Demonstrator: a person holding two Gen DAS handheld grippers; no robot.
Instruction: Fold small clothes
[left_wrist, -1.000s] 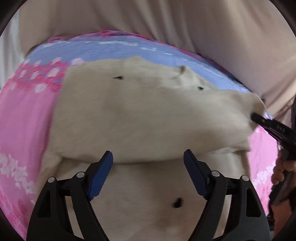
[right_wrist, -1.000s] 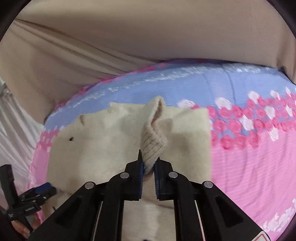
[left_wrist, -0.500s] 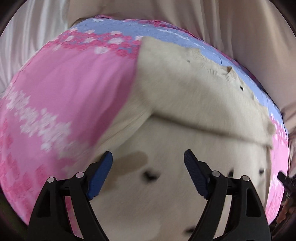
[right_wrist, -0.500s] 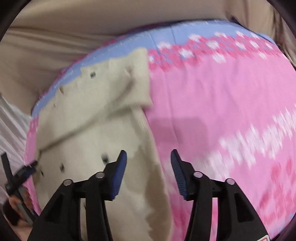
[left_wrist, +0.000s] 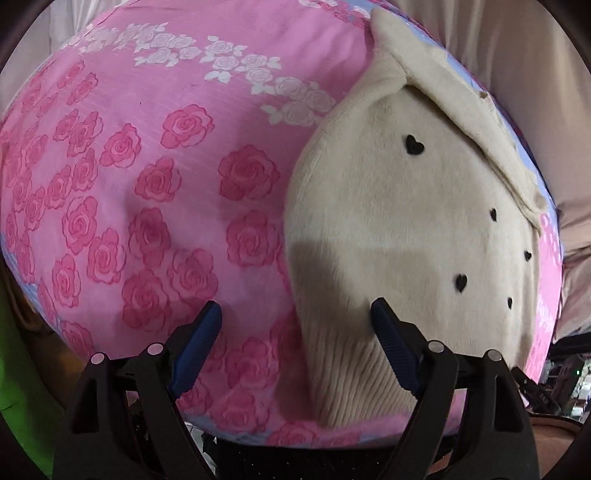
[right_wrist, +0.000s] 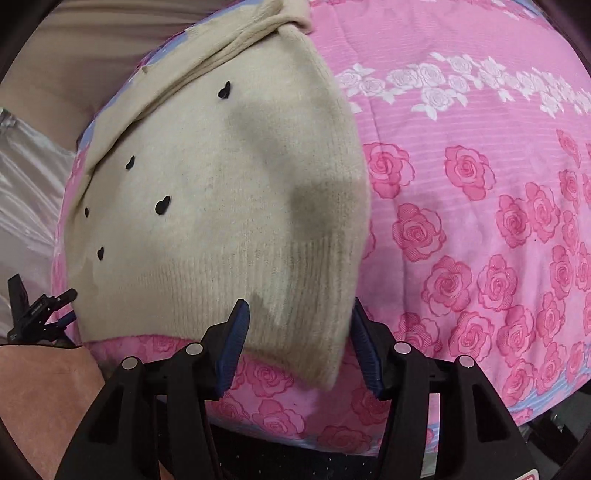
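Both pulled back toward the near hem since a second ago, the right no longer pinching the ribbed cuff. Pink rose-print bedsheet (left_wrist: 155, 177) spread wide under everything, white roses in a band farther off. Cream knit sweater (right_wrist: 221, 206) lying flat on the sheet, dotted with small black hearts, sleeves folded across its far end, ribbed hem nearest. Left gripper (left_wrist: 295, 339) low at the sweater's near left corner, jaws spread, one blue pad (left_wrist: 395, 350) over the ribbing, the other over bare sheet. Right gripper (right_wrist: 301, 345) at the sweater's near right corner, jaws spread either side of the hem's corner, holding nothing.
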